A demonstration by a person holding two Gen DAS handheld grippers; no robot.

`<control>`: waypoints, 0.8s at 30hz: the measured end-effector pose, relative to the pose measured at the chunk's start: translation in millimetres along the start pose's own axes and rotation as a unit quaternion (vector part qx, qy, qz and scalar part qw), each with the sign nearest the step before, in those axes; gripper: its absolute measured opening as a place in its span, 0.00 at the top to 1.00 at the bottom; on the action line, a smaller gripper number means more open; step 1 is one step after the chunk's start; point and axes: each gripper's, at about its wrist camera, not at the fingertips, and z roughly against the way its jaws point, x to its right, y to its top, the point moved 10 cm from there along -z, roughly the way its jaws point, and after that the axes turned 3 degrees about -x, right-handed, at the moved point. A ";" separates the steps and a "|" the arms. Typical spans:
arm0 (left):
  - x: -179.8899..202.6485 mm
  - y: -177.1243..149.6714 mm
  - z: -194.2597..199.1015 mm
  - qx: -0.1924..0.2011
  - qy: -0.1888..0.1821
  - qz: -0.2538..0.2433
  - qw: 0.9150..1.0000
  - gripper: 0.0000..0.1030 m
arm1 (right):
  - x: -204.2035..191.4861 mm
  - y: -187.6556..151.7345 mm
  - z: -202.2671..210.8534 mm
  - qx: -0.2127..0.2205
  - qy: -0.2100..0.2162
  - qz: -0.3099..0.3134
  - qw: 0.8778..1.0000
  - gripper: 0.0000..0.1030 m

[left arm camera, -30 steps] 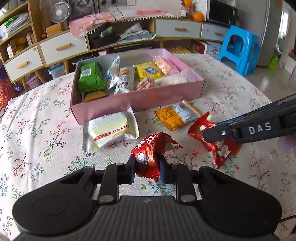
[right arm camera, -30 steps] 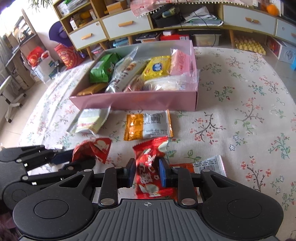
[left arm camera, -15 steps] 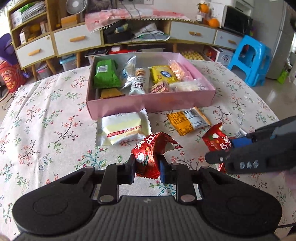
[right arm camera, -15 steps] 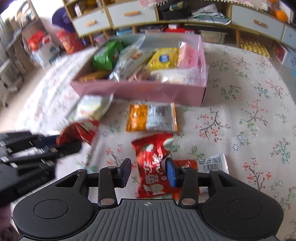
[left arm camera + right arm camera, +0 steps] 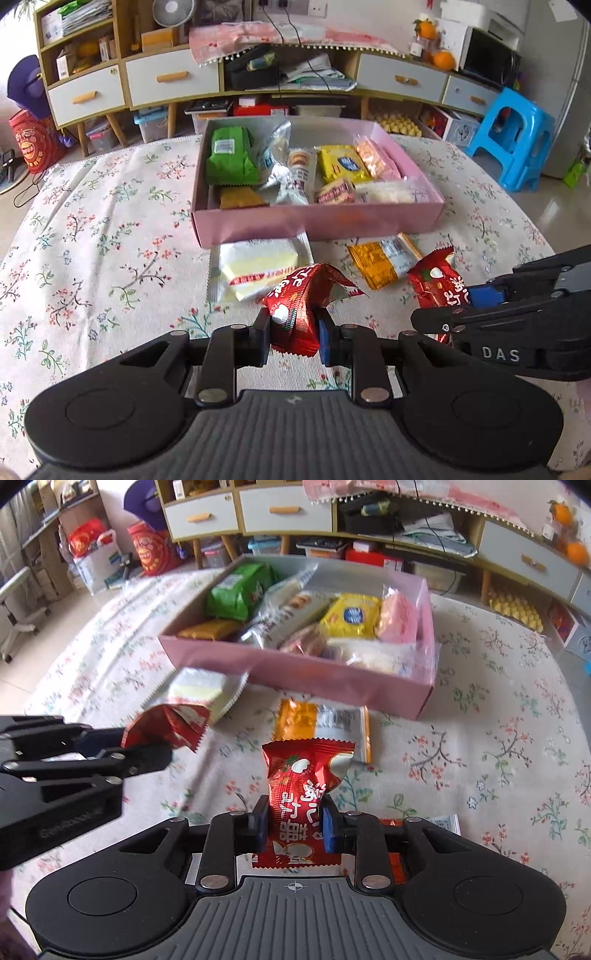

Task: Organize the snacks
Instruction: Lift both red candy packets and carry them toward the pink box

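A: Your left tongs (image 5: 292, 330) pinch a red packet (image 5: 295, 306), lifted off the surface (image 5: 110, 240).

B: And the right ones?

A: Your right tongs (image 5: 293, 821) have just been closing, and their pads now press a second red packet (image 5: 304, 794), which stands upright between them.

B: Where is the box?

A: The pink box (image 5: 317, 221) sits at the far middle of the surface, full of snacks: a green pack (image 5: 231, 157) at its left, a yellow one (image 5: 341, 164) towards its right.

B: What lies loose?

A: A white pack (image 5: 256, 267) touches the box's near wall. An orange pack (image 5: 384, 262) lies just right of it. Under your right tongs another orange-red pack (image 5: 397, 864) shows, mostly hidden.
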 end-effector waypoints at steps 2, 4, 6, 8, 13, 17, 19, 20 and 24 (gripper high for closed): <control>-2.7 4.6 1.3 0.005 0.001 0.006 1.000 0.78 | 0.0 7.5 4.5 0.007 0.009 -0.011 1.000 0.75; -5.0 9.6 2.2 0.009 0.003 0.012 1.000 0.78 | 1.6 15.2 8.2 0.015 0.017 -0.022 1.000 0.75; -7.9 16.6 2.4 0.013 0.002 0.020 1.000 0.78 | 3.7 23.4 11.0 0.022 0.024 -0.033 0.999 0.75; -11.3 25.1 1.3 0.015 0.004 0.025 1.000 0.78 | 7.8 33.4 12.6 0.030 0.031 -0.048 0.998 0.75; -21.8 50.2 -9.5 0.020 0.006 0.040 0.999 0.78 | 21.0 65.2 13.6 0.062 0.056 -0.101 0.991 0.75; -22.6 72.6 -24.0 0.037 0.005 0.034 0.999 0.78 | 28.6 93.5 14.8 0.117 0.079 -0.130 0.981 0.74; -21.0 79.2 -36.9 0.036 0.004 0.025 0.999 0.78 | 34.1 102.5 10.4 0.129 0.095 -0.162 0.974 0.74; -20.3 80.3 -44.3 0.027 0.002 0.023 0.999 0.78 | 35.8 105.5 6.2 0.129 0.104 -0.176 0.970 0.74; -21.7 84.0 -62.0 0.001 0.006 0.007 1.000 0.78 | 44.9 120.3 -4.4 0.134 0.112 -0.198 0.964 0.74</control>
